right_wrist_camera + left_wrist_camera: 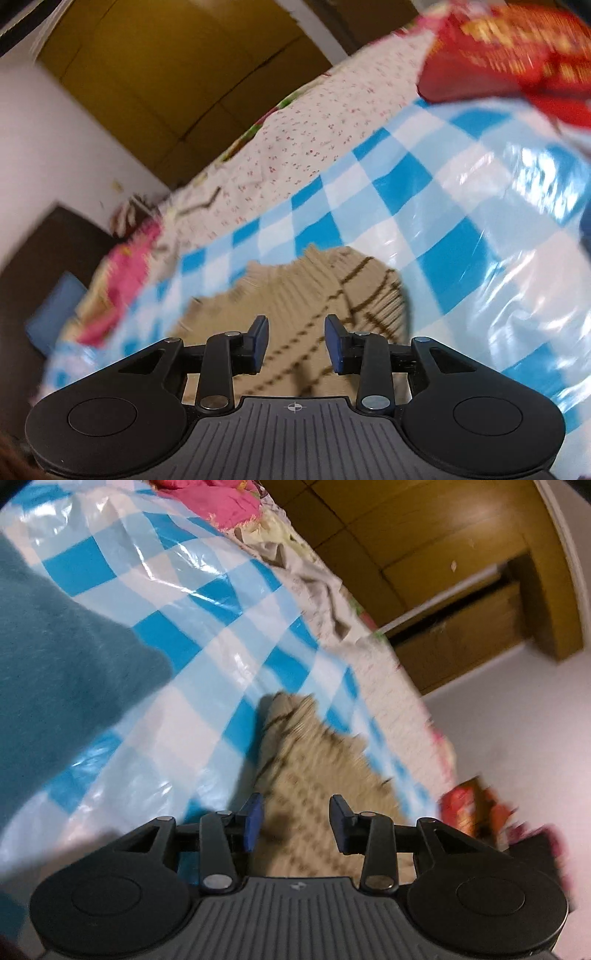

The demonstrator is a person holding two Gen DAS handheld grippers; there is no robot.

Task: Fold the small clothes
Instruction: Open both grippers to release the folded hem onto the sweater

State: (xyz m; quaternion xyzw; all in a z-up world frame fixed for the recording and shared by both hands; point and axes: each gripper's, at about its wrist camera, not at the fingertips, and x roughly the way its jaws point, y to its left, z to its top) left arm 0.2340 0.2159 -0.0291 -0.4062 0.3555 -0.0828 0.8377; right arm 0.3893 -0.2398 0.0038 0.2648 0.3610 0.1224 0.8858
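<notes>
Left wrist view shows the left gripper released, jaws apart over the beige knit garment lying on the blue checked plastic sheet. The right gripper is likewise released above it. The sheet looks slick, so I judge the garment could slide or bunch when pinched. A teal cloth lies near left; a red packet sits far right.

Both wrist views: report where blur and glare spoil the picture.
Left wrist: the beige garment and red packet are motion-smeared; glare streaks the checkered plastic sheet. Right wrist: the packet smears at top right, glare whitens the sheet; the fingers stay sharp.
</notes>
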